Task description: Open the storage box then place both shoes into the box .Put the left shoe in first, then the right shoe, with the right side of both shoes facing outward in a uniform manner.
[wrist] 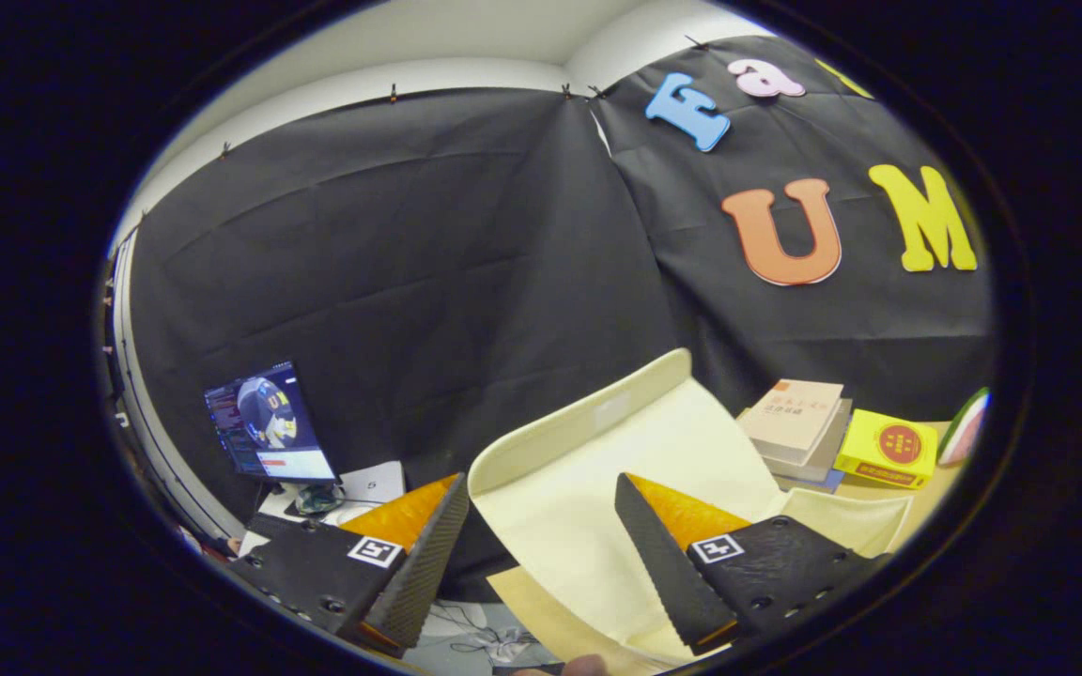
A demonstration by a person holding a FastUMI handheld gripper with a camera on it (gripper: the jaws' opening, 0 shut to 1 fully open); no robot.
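Gripper (541,540) fingers spread wide, holding nothing — the cream storage box (597,469) lid stands raised between and just beyond them.

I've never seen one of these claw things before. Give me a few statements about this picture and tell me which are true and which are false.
1. The claw is open, with nothing held between its fingers. True.
2. The cream box lid is raised. True.
3. A shoe lies between the fingers. False: no shoe; the lid's cream inner face is there.
4. The books are stacked beside the yellow box. True.
5. The monitor is dark. False: its screen is lit.
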